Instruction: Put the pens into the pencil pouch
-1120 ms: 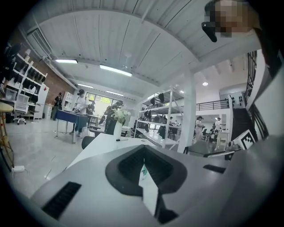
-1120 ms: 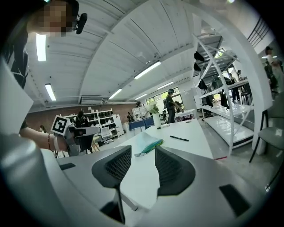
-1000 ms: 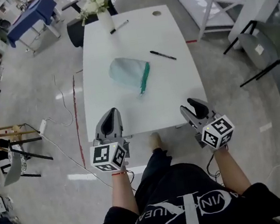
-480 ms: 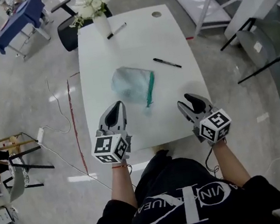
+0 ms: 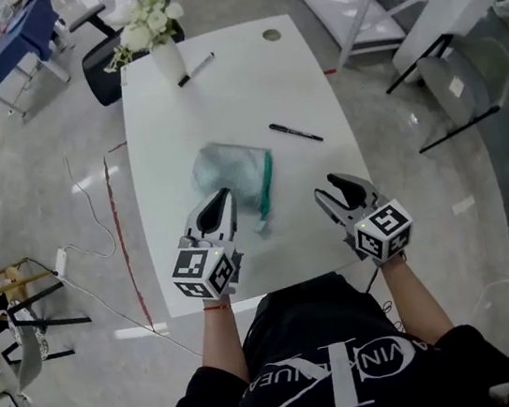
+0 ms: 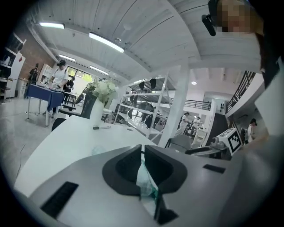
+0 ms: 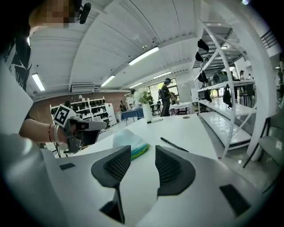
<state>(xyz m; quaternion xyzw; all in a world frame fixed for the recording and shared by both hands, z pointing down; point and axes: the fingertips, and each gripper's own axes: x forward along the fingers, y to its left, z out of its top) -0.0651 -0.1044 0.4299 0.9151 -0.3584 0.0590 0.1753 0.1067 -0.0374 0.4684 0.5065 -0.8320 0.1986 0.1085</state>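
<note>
A pale teal pencil pouch (image 5: pixel 230 177) with a green zip edge lies in the middle of the white table (image 5: pixel 297 78). A black pen (image 5: pixel 296 133) lies to its right, and a black marker (image 5: pixel 196 69) lies far off by the vase. My left gripper (image 5: pixel 223 199) is shut, its tip at the pouch's near edge; the pouch (image 6: pixel 144 179) shows through the slit between its jaws. My right gripper (image 5: pixel 336 187) stands open over the table's near right part, nothing between its pads. From the right gripper view, the pouch (image 7: pixel 129 142) and pen (image 7: pixel 174 144) lie ahead.
A white vase of flowers (image 5: pixel 165 58) stands at the table's far left, beside the marker (image 6: pixel 101 127). A round cable hole (image 5: pixel 271 34) marks the far edge. White shelving (image 7: pixel 222 88) and a chair (image 5: pixel 459 82) stand to the right of the table.
Both grippers have moved forward from the table's near edge toward the pouch. The left tip now reaches the pouch's near edge. Pouch and pens lie as before.
</note>
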